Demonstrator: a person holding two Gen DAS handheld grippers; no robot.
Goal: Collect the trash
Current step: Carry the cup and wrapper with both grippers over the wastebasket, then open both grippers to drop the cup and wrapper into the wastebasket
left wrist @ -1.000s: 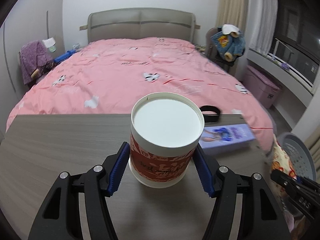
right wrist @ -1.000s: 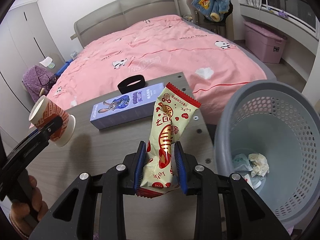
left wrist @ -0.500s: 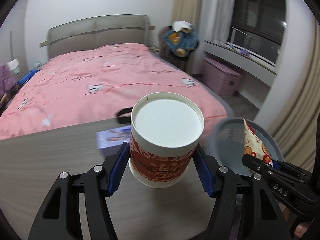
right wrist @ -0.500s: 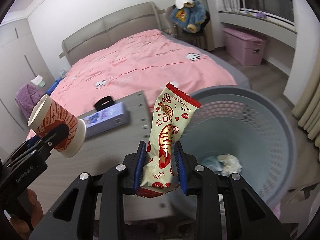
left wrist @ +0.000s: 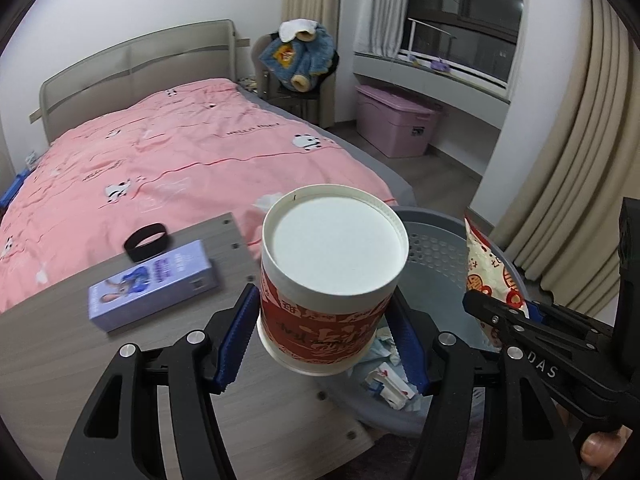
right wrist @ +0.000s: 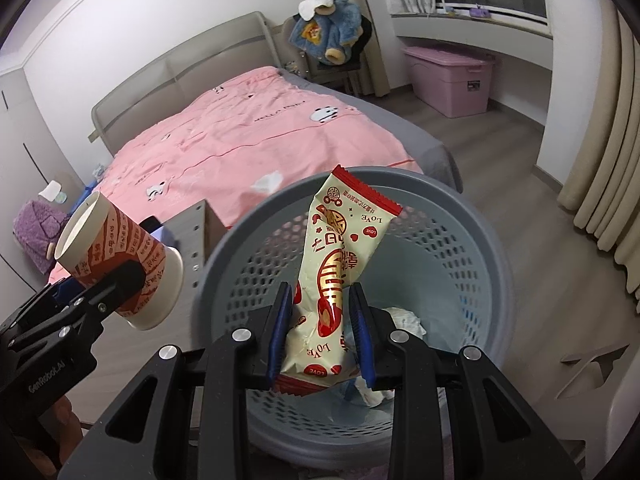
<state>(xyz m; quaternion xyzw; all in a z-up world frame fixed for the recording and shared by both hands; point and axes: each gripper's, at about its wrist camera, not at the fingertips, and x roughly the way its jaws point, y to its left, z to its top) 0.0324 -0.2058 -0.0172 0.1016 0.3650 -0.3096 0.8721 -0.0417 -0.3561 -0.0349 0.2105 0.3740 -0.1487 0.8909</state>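
The left gripper (left wrist: 324, 340) squeezed the cup (left wrist: 332, 280); the right gripper (right wrist: 320, 328) pinched the wrapper (right wrist: 336, 280). The cup hung by the bin (right wrist: 460, 216) edge and could miss.

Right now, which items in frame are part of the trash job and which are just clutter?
Part of the job:
- paper cup, clamped by left gripper
- snack wrapper, clamped by right gripper
- grey bin with crumpled paper

Just lying about:
- purple box
- black band
- pink tub
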